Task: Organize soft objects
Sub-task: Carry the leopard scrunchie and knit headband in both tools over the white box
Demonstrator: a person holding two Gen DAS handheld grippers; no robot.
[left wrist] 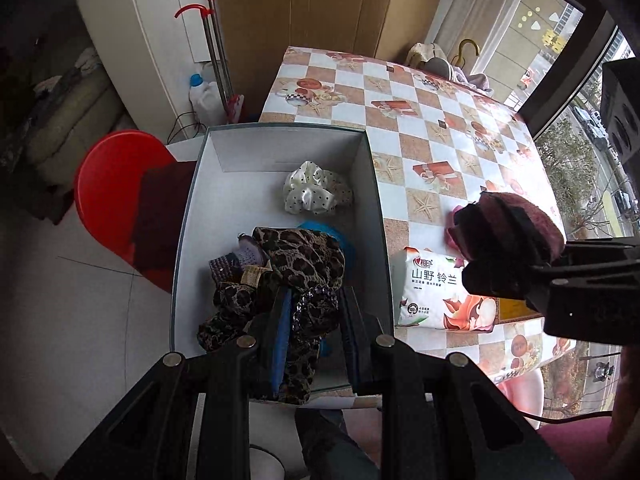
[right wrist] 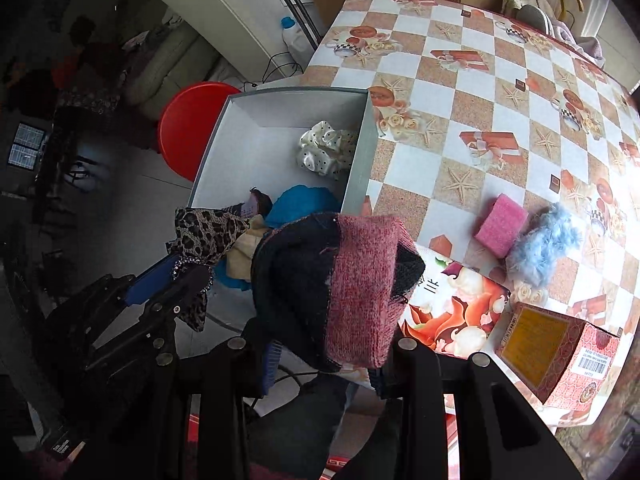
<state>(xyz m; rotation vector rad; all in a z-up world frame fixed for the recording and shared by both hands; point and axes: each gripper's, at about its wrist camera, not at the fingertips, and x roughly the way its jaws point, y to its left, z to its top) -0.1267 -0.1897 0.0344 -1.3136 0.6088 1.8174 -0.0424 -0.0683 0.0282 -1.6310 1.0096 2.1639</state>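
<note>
A grey open box (left wrist: 280, 148) sits at the table's left edge and also shows in the right wrist view (right wrist: 360, 160). In it lie a white dotted scrunchie (left wrist: 314, 194), a blue cloth (left wrist: 320, 230) and small knit pieces. My left gripper (left wrist: 314, 320) is shut on a leopard-print cloth (left wrist: 304, 264) above the box's near end; it also shows in the right wrist view (right wrist: 208, 236). My right gripper (right wrist: 328, 356) is shut on a pink and black knit cloth (right wrist: 360, 272), held over the table edge beside the box; it also shows in the left wrist view (left wrist: 516, 228).
On the checked tablecloth (right wrist: 480, 120) lie a pink sponge (right wrist: 500, 224), a fluffy light-blue piece (right wrist: 544, 244), a tissue pack (left wrist: 436, 292) and a patterned carton (right wrist: 556, 352). A red stool (left wrist: 116, 196) stands left of the box.
</note>
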